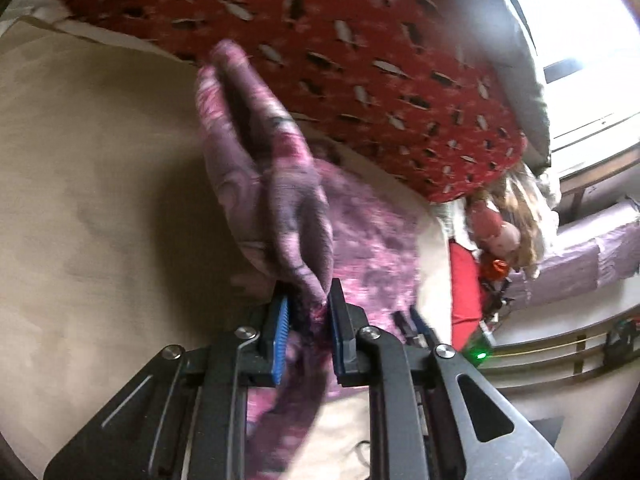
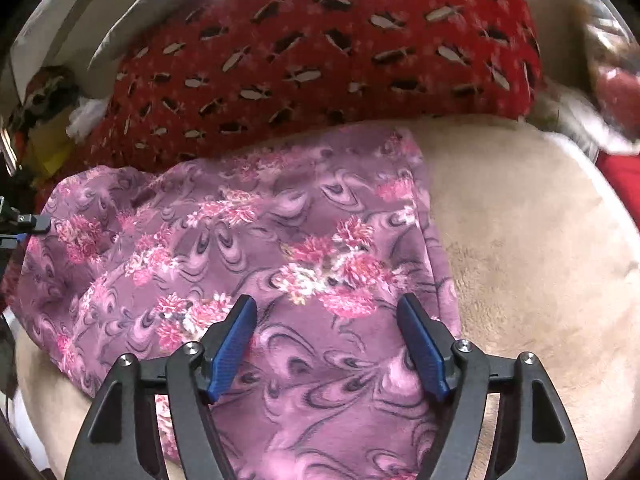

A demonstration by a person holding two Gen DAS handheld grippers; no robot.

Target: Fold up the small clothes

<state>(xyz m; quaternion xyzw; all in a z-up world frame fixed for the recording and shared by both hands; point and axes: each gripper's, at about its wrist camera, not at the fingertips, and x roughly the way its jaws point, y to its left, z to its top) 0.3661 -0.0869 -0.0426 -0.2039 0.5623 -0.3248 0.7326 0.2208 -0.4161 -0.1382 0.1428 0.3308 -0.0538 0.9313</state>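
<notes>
A purple garment with pink flowers (image 2: 280,248) lies spread on a beige plush surface (image 2: 520,240). My left gripper (image 1: 308,304) is shut on a bunched edge of the garment (image 1: 272,184), and the held cloth stands up in a fold ahead of the fingers. My right gripper (image 2: 326,312) is open, low over the garment's near part, with cloth beneath and between its blue fingers (image 2: 236,344). The left gripper's tip shows at the far left edge of the right wrist view (image 2: 24,224).
A big red patterned cushion (image 2: 320,52) lies right behind the garment, also in the left wrist view (image 1: 340,60). A doll with long hair (image 1: 508,224) and a red item (image 1: 466,284) lie past the beige surface's (image 1: 100,200) right edge.
</notes>
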